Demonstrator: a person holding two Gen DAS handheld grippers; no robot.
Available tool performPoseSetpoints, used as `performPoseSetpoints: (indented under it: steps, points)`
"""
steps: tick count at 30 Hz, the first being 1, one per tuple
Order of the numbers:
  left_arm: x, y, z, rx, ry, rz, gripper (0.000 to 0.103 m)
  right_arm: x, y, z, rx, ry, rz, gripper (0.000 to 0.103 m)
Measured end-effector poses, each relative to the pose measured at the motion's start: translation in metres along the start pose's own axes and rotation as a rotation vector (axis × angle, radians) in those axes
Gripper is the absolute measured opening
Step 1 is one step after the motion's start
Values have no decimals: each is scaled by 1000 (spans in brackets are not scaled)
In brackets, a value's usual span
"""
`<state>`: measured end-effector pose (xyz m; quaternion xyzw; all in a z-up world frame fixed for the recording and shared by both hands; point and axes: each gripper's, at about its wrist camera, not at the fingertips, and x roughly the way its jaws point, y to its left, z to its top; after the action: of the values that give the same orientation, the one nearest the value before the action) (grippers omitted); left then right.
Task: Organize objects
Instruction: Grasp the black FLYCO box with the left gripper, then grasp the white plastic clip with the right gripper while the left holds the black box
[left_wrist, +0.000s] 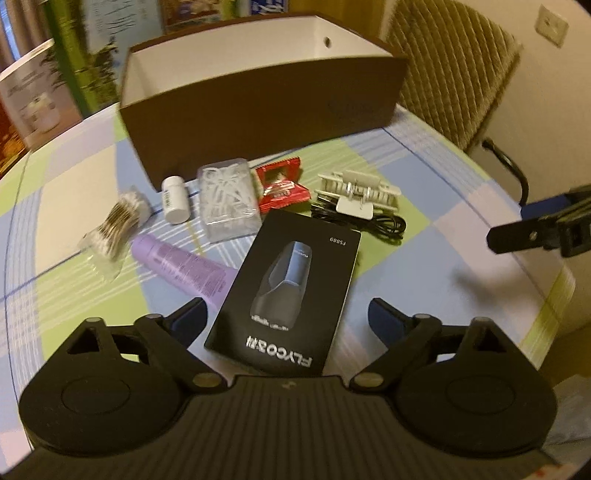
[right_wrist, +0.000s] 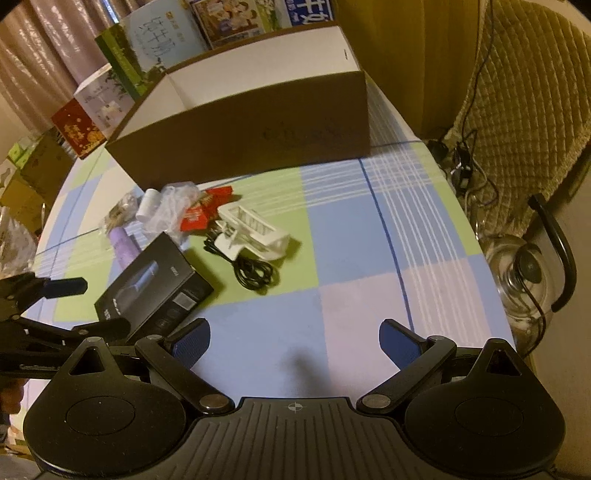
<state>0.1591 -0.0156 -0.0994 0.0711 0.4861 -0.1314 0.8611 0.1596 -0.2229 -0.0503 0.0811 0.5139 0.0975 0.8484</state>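
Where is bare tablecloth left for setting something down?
Free: the wide stretch right of the white clip and black cable, up to the table edge, ahead of the right gripper. Crowded: left, between the brown box and black shaver box.

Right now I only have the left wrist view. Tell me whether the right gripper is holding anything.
Observer: No. The right gripper is open, with only bare tablecloth between its fingers.
Operator: Report what lies off to its right.
Observer: A shiny kettle with a black handle stands just past the tablecloth's right edge.
Operator: Check the black shaver box from that side.
Observer: The black shaver box is a thick carton, not a flat card; its side panel shows.
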Motion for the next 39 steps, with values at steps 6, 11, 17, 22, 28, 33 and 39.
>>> performPoseSetpoints:
  steps: [6,11,17,22,28,33,39]
  points:
    - [31,-1,10,94,69,-22,96,3,-6,1,28,8,-21,96]
    - [50,-2,18,123,96,-37,95,5,-13,0,54,14,-40,96]
    - [64,-7,21,131,110,-16,83,6,-19,0,67,13,-51,96]
    - [58,-7,18,112,73,-11,78,10,-16,4,38,-6,-46,96]
    - [39,-1,17,30,20,5,78,21,-7,15,-57,-47,-10,95]
    - [16,11,19,-40,-12,46,78,35,9,27,-193,-78,37,84]
    - [-7,33,17,-133,-32,118,78,56,31,38,-351,-94,84,48]
